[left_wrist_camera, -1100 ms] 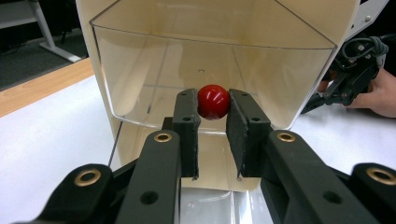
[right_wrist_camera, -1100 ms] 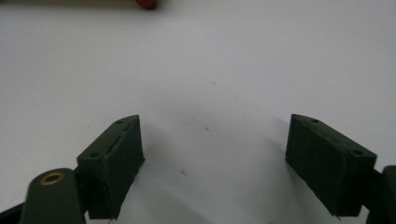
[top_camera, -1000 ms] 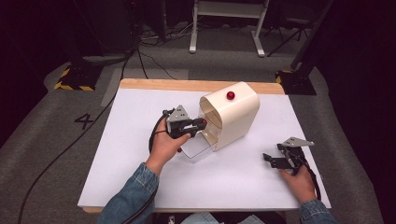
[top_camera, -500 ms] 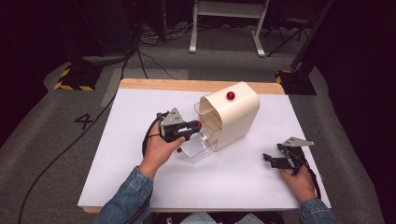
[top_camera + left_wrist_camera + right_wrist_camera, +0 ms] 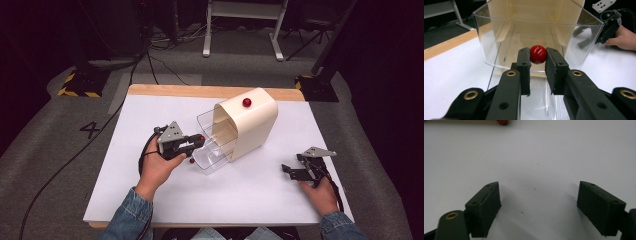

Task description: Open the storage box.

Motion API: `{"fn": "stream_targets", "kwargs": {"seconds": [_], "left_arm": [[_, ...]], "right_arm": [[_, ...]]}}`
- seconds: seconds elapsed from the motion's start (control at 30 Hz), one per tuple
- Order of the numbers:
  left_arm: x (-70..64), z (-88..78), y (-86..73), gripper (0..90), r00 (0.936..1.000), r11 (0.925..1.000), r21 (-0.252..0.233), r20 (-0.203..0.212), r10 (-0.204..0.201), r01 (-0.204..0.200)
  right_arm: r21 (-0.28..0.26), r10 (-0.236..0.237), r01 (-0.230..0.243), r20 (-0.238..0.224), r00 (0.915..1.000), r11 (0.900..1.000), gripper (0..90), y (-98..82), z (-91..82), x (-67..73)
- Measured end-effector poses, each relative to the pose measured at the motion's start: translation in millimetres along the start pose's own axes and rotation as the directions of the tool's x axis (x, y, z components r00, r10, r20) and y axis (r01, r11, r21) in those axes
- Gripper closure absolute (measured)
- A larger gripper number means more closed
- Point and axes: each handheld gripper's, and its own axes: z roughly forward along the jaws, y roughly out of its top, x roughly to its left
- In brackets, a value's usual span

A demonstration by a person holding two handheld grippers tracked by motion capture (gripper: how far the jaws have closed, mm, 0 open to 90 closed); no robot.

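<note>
My left gripper [image 5: 198, 140] is shut on a small red ball [image 5: 201, 138] just left of a clear plastic drawer [image 5: 212, 152]. The drawer is pulled out of a cream housing [image 5: 250, 127] with a red knob [image 5: 247, 102] on top. In the left gripper view the red ball [image 5: 538, 54] sits pinched between the black pads [image 5: 524, 65], in front of the clear drawer's wall [image 5: 499, 37]. Another small red ball [image 5: 191, 160] lies on the table beside the drawer. My right gripper [image 5: 289, 170] rests open at the right, with nothing between its fingers [image 5: 486, 205].
The white table top [image 5: 150, 120] has a wooden strip [image 5: 175, 91] along its far edge. A person's right hand [image 5: 621, 40] shows beyond the drawer in the left gripper view. Cables and stands lie on the grey floor [image 5: 60, 140] around the table.
My left gripper has drawn back to the left and towards the person, away from the drawer's front, with the red ball in it. The right gripper has stayed put.
</note>
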Motion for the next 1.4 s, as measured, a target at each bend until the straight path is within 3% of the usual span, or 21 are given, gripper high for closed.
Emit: {"fn": "stream_targets", "kwargs": {"seconds": [0.3, 0.47, 0.5, 0.57, 0.67, 0.73, 0.97, 1.4], "left_arm": [[0.1, -6.4, -4.4, 74.3, 1.0, 0.9999, 0.011, -0.008, 0.001, -0.001], [2.6, -5.3, -8.1, 73.7, 0.9998, 0.9996, 0.023, 0.012, -0.016, 0.016], [3.0, -5.1, -8.5, 71.7, 0.9998, 0.9993, 0.034, 0.012, -0.018, 0.017], [3.2, -3.7, -10.2, 58.4, 0.9997, 0.9987, 0.045, 0.011, -0.023, 0.023], [4.4, -3.5, -13.1, 54.2, 0.9999, 0.9976, 0.068, -0.003, -0.012, 0.013], [4.9, -3.6, -14.9, 50.3, 0.9996, 0.9972, 0.069, 0.002, -0.028, 0.028], [5.0, -5.7, -20.4, 46.7, 0.9992, 0.9951, 0.091, 0.0, -0.039, 0.039], [13.5, -21.5, -34.9, 41.8, 0.9963, 0.9896, 0.126, -0.059, -0.062, 0.069]], "right_arm": [[0.0, 0.001, -0.001, -0.001, 1.0, 1.0, 19.2, 0.0, 0.0, -0.1], [0.0, 0.0, 0.0, -0.001, 1.0, 1.0, 19.2, 0.0, 0.0, -0.1], [0.0, 0.001, -0.001, -0.001, 1.0, 1.0, 19.2, 0.0, 0.0, -0.1], [0.0, 0.0, 0.0, -0.001, 1.0, 1.0, 19.2, 0.0, 0.0, -0.1], [0.0, 0.0, 0.0, 0.0, 1.0, 1.0, 19.2, 0.0, 0.0, -0.1], [0.0, 0.0, 0.0, -0.001, 1.0, 1.0, 19.2, 0.0, 0.0, -0.1], [0.0, 0.001, -0.001, -0.001, 1.0, 1.0, 19.2, 0.1, 0.0, -0.2], [0.001, 0.002, -0.002, -0.002, 1.0, 1.0, 19.2, 0.1, 0.0, -0.3]]}}
